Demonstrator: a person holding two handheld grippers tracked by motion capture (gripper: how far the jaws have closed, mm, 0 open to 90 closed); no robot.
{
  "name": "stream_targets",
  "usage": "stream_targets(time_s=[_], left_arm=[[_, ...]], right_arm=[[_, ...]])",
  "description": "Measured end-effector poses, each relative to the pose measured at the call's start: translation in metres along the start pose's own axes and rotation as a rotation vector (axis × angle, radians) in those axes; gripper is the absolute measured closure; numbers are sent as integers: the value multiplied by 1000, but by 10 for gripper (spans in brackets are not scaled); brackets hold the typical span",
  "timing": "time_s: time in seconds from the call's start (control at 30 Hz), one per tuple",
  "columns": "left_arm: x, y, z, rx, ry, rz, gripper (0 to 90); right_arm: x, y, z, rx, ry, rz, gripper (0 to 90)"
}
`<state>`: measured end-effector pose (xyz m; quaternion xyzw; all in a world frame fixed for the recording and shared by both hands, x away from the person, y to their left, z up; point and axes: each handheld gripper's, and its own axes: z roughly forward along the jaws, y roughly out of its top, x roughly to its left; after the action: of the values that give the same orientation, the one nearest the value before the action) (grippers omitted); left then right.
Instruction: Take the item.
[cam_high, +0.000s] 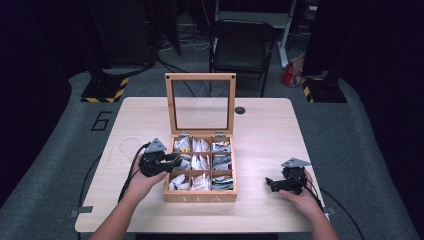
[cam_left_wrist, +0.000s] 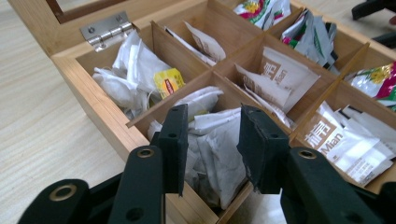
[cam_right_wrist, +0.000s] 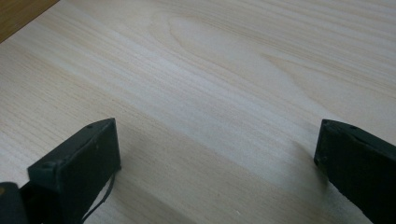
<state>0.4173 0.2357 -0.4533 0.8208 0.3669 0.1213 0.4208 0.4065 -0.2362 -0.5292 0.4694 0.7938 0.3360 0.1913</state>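
A wooden tea box (cam_high: 200, 197) sits in the middle of the tabletop (cam_high: 260, 130). Its lid (cam_high: 200, 76) stands straight up, so the tea bags inside are easy to reach. The lid has a see-through pane. The box has nine little rooms, three by three, and each one holds paper tea bags.

The left gripper (cam_high: 176, 161) is at the left side of the box, by the middle row. In the left gripper view its jaws point into the middle room on that side, where a pile of white tea bags (cam_left_wrist: 212, 149) lies. The jaws are partly spread, one on each side of the pile. I cannot tell if they press on a bag yet. It looks like the person wants to pick one bag out, and that is why the jaws come in low over the box wall.

The right gripper (cam_high: 270, 183) rests well apart from the box, near the right edge of the tabletop. Its jaws are spread wide and hold nothing. In the right gripper view there is bare wood between them. It seems to wait out of the way.

The tabletop is light wood with soft lines in it. It stands on a grey floor (cam_high: 350, 130). Behind it is a dark folding chair (cam_high: 242, 47), and the room is dim. Yellow and black stripes (cam_high: 105, 92) mark the floor at the back.
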Motion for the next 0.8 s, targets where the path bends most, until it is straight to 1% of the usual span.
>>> stream_targets(time_s=[0.03,0.07,0.1,0.17,0.23,0.3,0.33,0.4,0.47,0.53,0.57,0.6,0.67,0.7,0.8], left_arm=[[0,0,0,2,-3,10,642],[-1,0,1,0,-10,-6,653],[-1,0,0,-2,-9,0,666],[-1,0,0,-6,-13,-4,710],[-1,0,0,-2,-23,1,753],[-2,0,-1,-2,-41,-5,781],[-2,0,-2,-2,-42,-4,800],[-3,0,-3,-5,-40,22,844],[-4,0,-4,-10,-37,25,870],[-5,0,-5,-16,-35,28,876],[-4,1,-5,-21,-33,36,877],[-5,1,-6,-22,-36,31,879],[-5,1,-8,-32,-27,36,880],[-4,1,-9,-32,-33,26,880],[-3,1,-10,-35,-30,24,880]], right_arm=[[0,0,0,1,0,0,0],[0,0,0,2,2,-1,0],[0,0,0,0,0,-1,0],[0,0,0,0,0,0,0],[0,0,0,0,0,0,0],[0,0,0,0,0,0,0],[0,0,0,0,0,-1,0],[0,0,0,0,0,-1,0],[0,0,0,1,1,-1,0],[0,0,0,0,0,0,0],[0,0,0,0,0,0,0],[0,0,0,1,0,0,0],[0,0,0,0,0,0,0],[0,0,0,1,0,-1,0],[0,0,0,2,2,-1,0]])
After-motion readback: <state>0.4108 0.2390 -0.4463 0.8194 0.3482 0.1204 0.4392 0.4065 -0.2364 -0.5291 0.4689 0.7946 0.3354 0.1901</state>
